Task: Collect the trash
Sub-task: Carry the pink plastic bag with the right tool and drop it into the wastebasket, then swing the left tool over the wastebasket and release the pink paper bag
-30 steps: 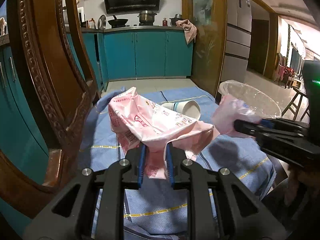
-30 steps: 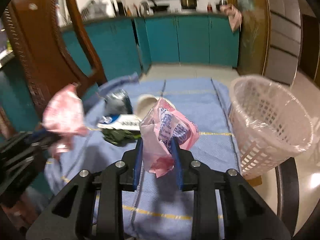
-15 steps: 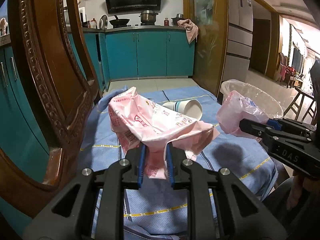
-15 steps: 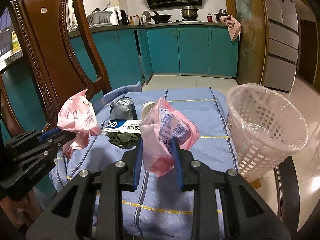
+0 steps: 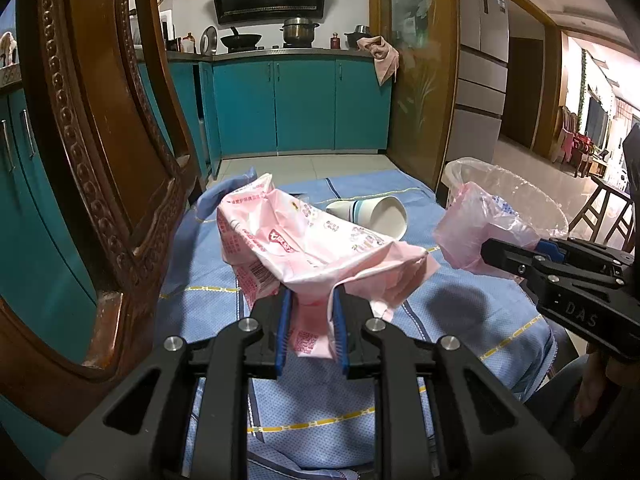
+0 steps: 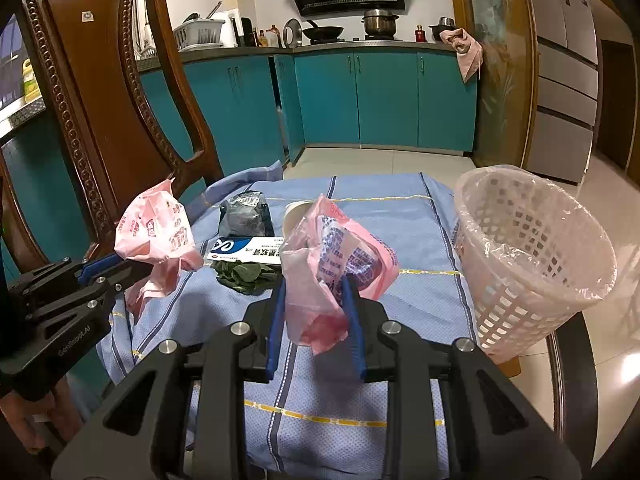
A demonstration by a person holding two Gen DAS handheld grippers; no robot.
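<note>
My left gripper (image 5: 310,300) is shut on a crumpled pink printed wrapper (image 5: 304,244) and holds it above the blue cloth; it also shows at the left of the right wrist view (image 6: 156,236). My right gripper (image 6: 314,284) is shut on a pink plastic bag with blue print (image 6: 336,256), held above the cloth left of the lined white basket (image 6: 532,264). That bag shows at the right of the left wrist view (image 5: 480,228), in front of the basket (image 5: 516,188).
On the blue tablecloth (image 6: 392,216) lie a tipped paper cup (image 5: 376,212), a grey foil pouch (image 6: 246,216), a white and blue box (image 6: 244,254) and green leaves (image 6: 244,274). A carved wooden chair (image 6: 104,92) stands at the left. Teal cabinets (image 6: 380,100) are behind.
My right gripper has carried its pink bag a little right and up, nearer the basket. The left gripper and its wrapper have stayed almost still.
</note>
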